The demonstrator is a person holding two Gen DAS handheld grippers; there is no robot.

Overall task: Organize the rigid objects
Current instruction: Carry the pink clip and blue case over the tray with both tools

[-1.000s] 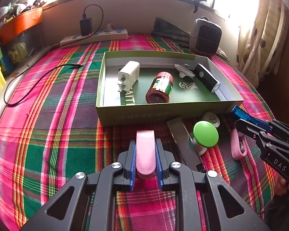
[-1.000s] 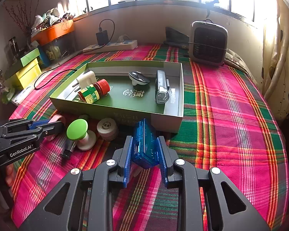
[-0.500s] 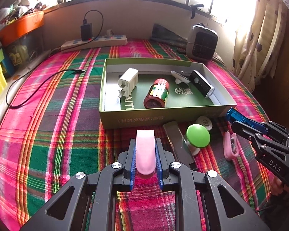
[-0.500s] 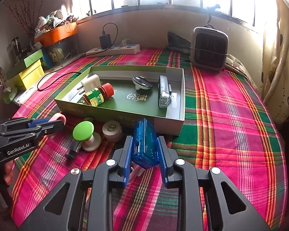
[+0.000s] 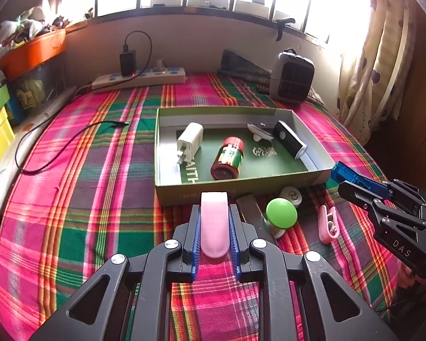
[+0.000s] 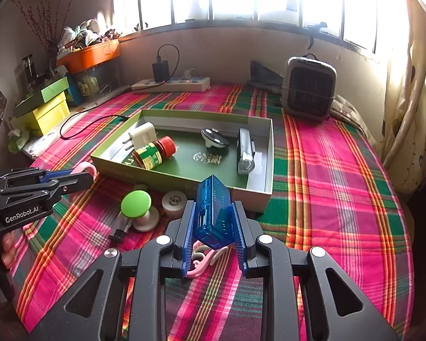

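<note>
My left gripper [image 5: 214, 221] is shut on a pink flat object [image 5: 213, 224], held above the cloth in front of the green box [image 5: 241, 187]. My right gripper [image 6: 213, 213] is shut on a blue translucent box [image 6: 213, 213], held above the cloth near the green box's [image 6: 252, 196] front right corner. The box holds a white plug adapter [image 5: 189, 142], a red-capped jar [image 5: 228, 157], a small grey gadget [image 5: 259, 133] and a black remote [image 5: 289, 143]. On the cloth in front lie a green-topped stamp [image 5: 281, 214], a white round piece [image 5: 291, 194], a grey bar [image 5: 251, 213] and a pink clip [image 5: 328, 223].
A plaid cloth [image 5: 99, 199] covers the surface. A power strip [image 5: 139, 78] with a charger and a small heater [image 5: 292, 78] stand at the back. A black cable [image 5: 56, 147] lies left. Yellow and green boxes [image 6: 45, 108] sit at the far left.
Both grippers have lifted and pulled back from the box, each still holding its object. The pink clip now shows on the cloth under the right gripper.
</note>
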